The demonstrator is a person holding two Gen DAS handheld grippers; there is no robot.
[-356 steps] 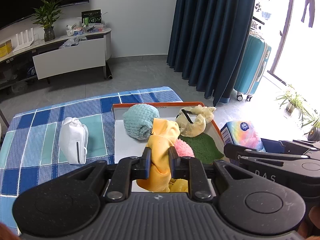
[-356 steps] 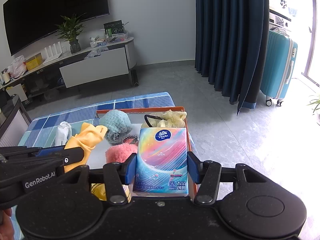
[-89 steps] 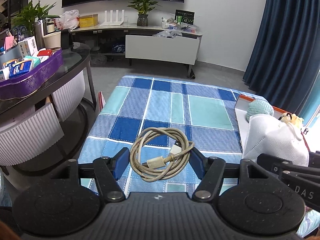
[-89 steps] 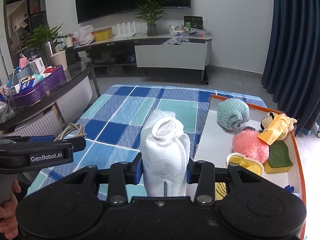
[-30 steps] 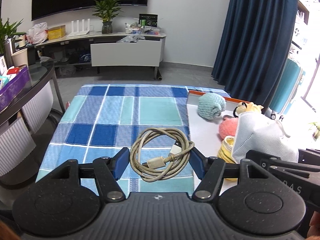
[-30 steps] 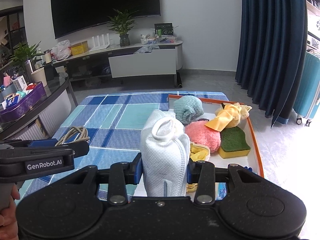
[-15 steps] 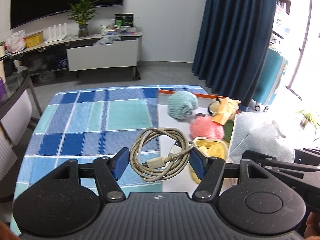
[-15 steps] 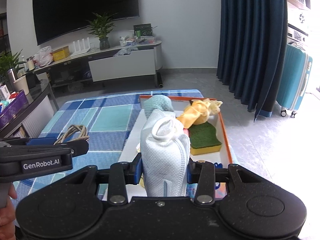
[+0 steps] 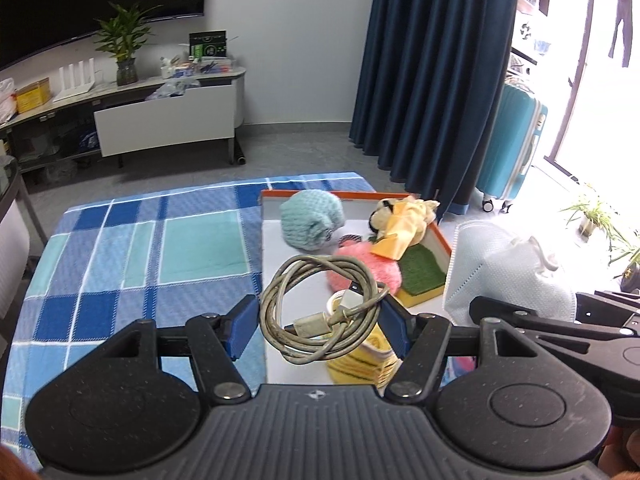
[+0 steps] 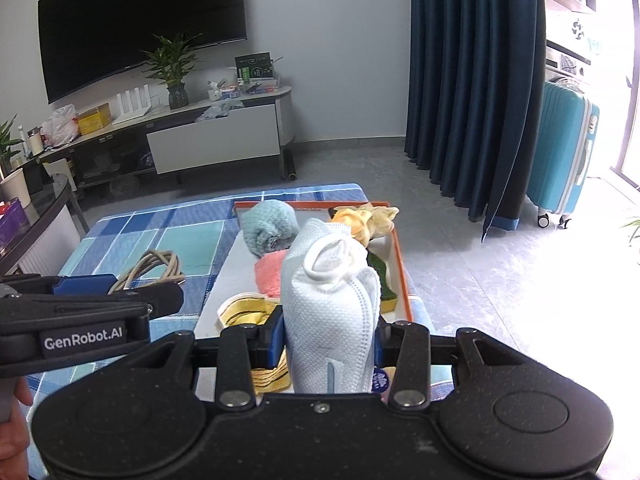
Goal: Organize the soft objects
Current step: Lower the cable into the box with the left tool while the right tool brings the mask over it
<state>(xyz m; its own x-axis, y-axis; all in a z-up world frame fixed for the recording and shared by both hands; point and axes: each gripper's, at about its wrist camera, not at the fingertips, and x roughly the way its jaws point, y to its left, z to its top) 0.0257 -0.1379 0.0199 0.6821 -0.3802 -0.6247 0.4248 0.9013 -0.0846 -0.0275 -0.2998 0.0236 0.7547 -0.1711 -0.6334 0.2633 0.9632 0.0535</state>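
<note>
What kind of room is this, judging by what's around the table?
Most likely a home living room: a large wall-mounted television hangs above a low media console with a potted plant, and dark blue floor-length curtains hang beside a bright doorway.

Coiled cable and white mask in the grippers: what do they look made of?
Coiled cable: seemingly rubbery plastic sheath, matte greyish-beige, with a pale hard plug; it keeps smooth springy loops.
White mask: likely non-woven fabric, matte, dimpled texture, folded layers and elastic loops.
</note>
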